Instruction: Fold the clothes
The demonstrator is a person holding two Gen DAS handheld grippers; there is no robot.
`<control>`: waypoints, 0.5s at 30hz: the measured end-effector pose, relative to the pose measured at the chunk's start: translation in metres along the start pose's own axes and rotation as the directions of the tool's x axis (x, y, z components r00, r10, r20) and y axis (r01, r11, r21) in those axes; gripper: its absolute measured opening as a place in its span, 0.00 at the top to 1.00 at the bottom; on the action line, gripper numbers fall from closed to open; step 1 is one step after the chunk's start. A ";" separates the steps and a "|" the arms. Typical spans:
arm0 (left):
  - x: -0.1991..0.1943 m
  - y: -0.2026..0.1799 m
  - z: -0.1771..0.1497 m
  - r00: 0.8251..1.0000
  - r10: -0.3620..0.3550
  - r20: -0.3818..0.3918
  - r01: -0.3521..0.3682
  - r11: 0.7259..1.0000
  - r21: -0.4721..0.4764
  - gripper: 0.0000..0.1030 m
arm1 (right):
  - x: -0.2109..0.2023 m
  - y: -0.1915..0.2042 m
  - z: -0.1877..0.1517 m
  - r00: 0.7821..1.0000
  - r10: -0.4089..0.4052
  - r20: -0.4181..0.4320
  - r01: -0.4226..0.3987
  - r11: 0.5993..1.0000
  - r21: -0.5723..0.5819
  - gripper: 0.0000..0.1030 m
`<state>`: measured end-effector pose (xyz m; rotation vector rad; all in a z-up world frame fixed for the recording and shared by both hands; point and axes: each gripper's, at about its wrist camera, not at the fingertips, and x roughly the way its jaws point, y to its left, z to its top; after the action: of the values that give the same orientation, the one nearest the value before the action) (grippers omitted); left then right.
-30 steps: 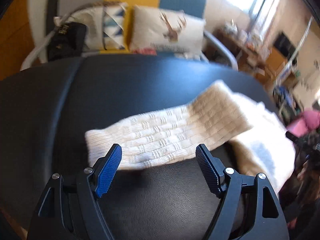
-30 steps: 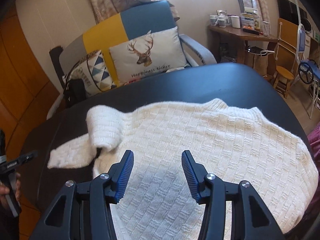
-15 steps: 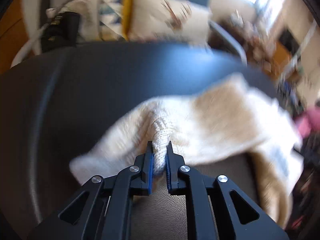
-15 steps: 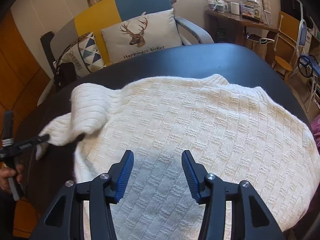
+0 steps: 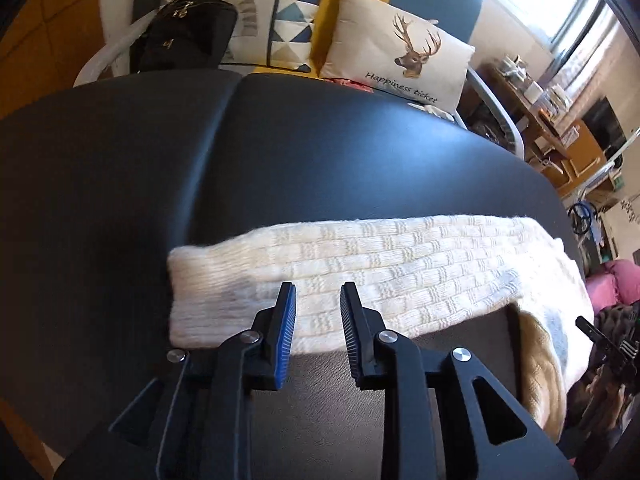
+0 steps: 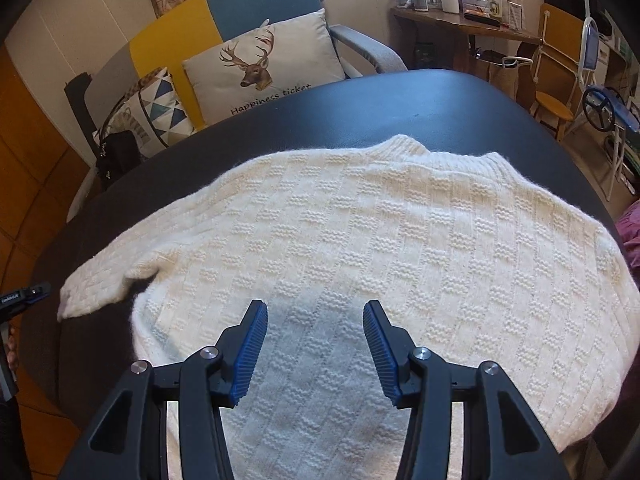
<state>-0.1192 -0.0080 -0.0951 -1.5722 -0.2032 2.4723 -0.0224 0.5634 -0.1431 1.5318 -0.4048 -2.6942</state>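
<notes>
1. Right now your left claw (image 5: 318,314) hangs over the near edge of the sweater's sleeve (image 5: 360,276), jaws a little apart and opening, with no knit between the pads.
2. That sleeve lies flat and stretched out from the body of the cream sweater (image 6: 380,248), which is spread across the dark tabletop (image 5: 320,152) with its collar on the far side, toward the deer cushion (image 6: 260,64).
3. Your right claw (image 6: 316,350) hovers over the lower middle of the sweater with its jaws half open and empty; it grips nothing.
4. Judging by this, you are in the sleeve stage: the sleeve is laid out straight and let go, not yet folded onto the sweater's body.
5. For the next move, I would say you need a fresh pinch near the cuff end of the sleeve, the end farthest from the sweater's body, then a lift and carry across onto the body.
6. Keep the right claw ready to press the sweater's body down, since a loose knit like this will likely drag and bunch when the sleeve is pulled.
</notes>
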 end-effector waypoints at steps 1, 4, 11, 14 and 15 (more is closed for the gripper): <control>0.004 -0.006 0.002 1.000 0.000 -0.007 0.000 1.000 0.015 0.72 | 0.001 -0.003 0.001 1.000 -0.014 -0.007 0.014 1.000 0.000 0.51; 0.039 -0.036 0.013 0.995 0.059 -0.077 -0.051 0.993 0.104 0.59 | 0.002 -0.014 0.005 0.997 -0.068 -0.026 0.067 0.998 -0.011 0.51; 0.087 -0.081 -0.001 0.964 0.266 -0.010 -0.250 0.917 0.311 0.92 | 0.013 -0.033 0.023 0.992 -0.109 -0.058 0.107 0.994 -0.029 0.49; 0.082 -0.071 0.005 0.972 0.232 0.025 -0.231 0.944 0.234 0.94 | 0.040 -0.025 0.029 0.981 -0.147 -0.123 0.136 0.986 -0.096 0.49; 0.078 -0.059 0.010 0.975 0.217 0.037 -0.220 0.959 0.176 0.95 | 0.052 -0.021 0.030 0.974 -0.171 -0.148 0.152 0.980 -0.127 0.50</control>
<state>-0.1542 0.0680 -0.1461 -1.5726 0.1976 2.5822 -0.0723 0.5830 -0.1770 1.8007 -0.1223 -2.6291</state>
